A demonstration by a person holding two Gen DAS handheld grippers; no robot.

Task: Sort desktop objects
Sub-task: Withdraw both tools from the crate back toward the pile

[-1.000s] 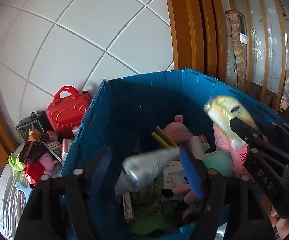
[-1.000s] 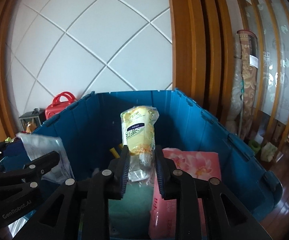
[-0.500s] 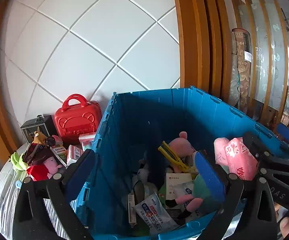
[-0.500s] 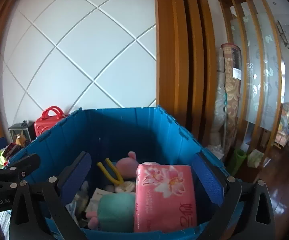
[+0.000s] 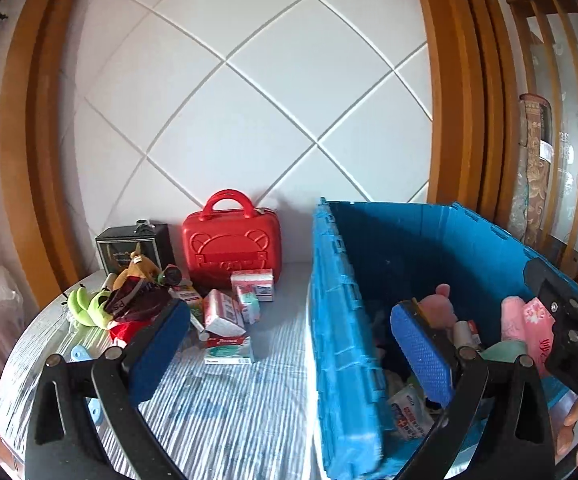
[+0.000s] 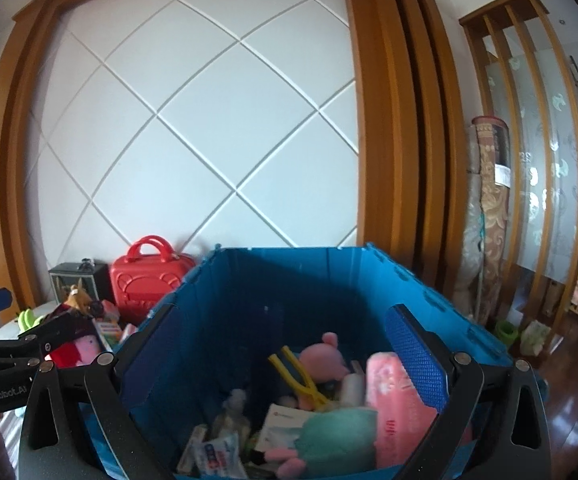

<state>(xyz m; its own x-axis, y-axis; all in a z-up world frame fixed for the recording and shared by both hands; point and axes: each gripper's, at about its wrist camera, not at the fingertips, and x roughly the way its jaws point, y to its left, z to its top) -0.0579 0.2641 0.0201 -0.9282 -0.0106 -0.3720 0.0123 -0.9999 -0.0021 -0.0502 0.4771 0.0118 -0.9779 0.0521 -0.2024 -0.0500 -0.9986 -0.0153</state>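
Note:
The blue crate (image 6: 409, 280) holds a pink tissue pack (image 6: 393, 392), a pink pig plush (image 6: 325, 356), a yellow clip (image 6: 301, 376), a teal plush (image 6: 337, 432) and a blue-and-white packet (image 6: 217, 452). Over its near edge my right gripper (image 6: 283, 356) is open and holds nothing. My left gripper (image 5: 289, 352) is open and empty too, straddling the crate's left wall (image 5: 337, 320). Its left finger is over the striped tablecloth (image 5: 229, 408). Left on the table lie small boxes (image 5: 225, 312), a green plush (image 5: 89, 306) and a dark pouch (image 5: 137, 300).
A red toy case (image 5: 231, 240) and a black box (image 5: 129, 244) stand against the white quilted wall at the back of the table. The table's rounded edge curves at the left. Wooden frames and a rolled carpet (image 6: 489, 220) stand right of the crate.
Both grippers opened and let go: a silvery packet left the left one, a yellow bag the right one. The left view swung left toward the table; the right one drew back and rose.

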